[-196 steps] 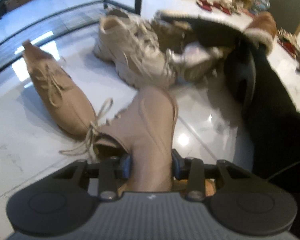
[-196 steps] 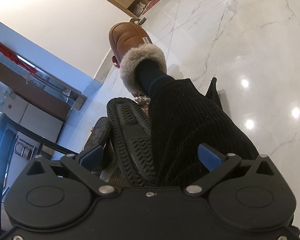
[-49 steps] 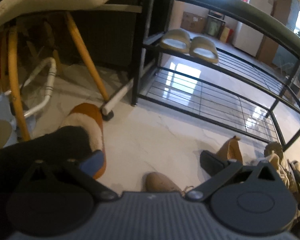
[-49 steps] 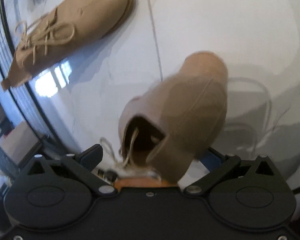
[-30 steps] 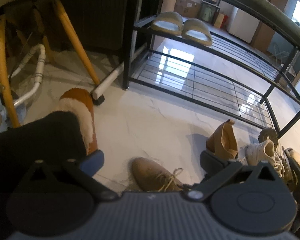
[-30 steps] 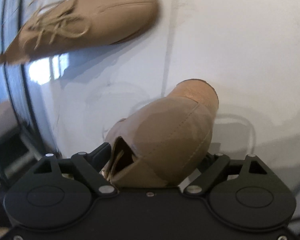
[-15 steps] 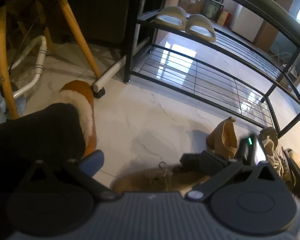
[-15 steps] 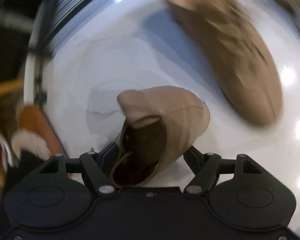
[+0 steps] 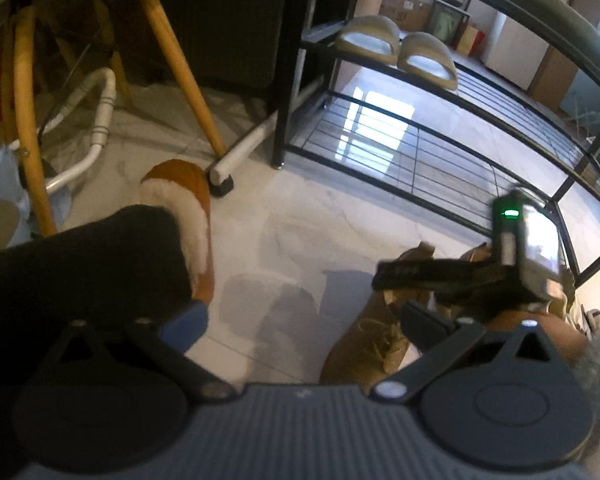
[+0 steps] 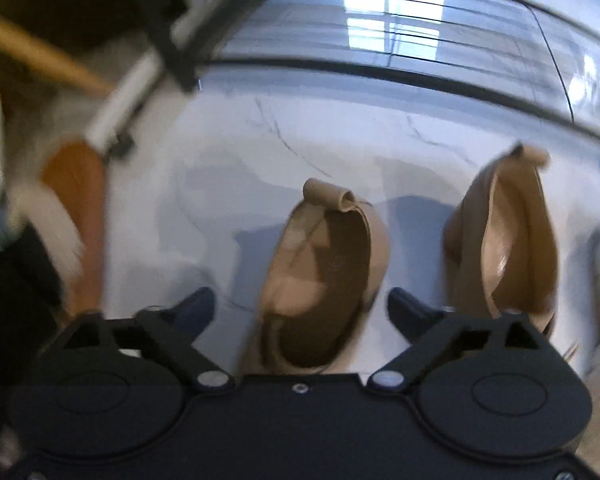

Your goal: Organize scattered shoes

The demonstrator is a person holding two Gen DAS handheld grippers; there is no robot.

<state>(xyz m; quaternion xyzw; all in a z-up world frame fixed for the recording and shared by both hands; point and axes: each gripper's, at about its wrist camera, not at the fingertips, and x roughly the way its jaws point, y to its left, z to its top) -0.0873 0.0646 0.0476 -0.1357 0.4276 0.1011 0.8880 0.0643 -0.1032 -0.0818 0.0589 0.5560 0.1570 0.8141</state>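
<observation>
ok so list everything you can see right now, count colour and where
tan lace-up shoes: two, tan, side by side on the floor in front of the rack
slippers: two, beige, on the rack's middle shelf
shoe rack: one, black metal, behind the shoes
chair legs: several, yellow wood, left of the rack
white tube frame: one, white, under the chair
floor: white marble tile
fur-lined slipper: one, brown with white fur, on the person's foot
left gripper: open, empty
right gripper: jaws opening around one tan shoe, pads off it
</observation>
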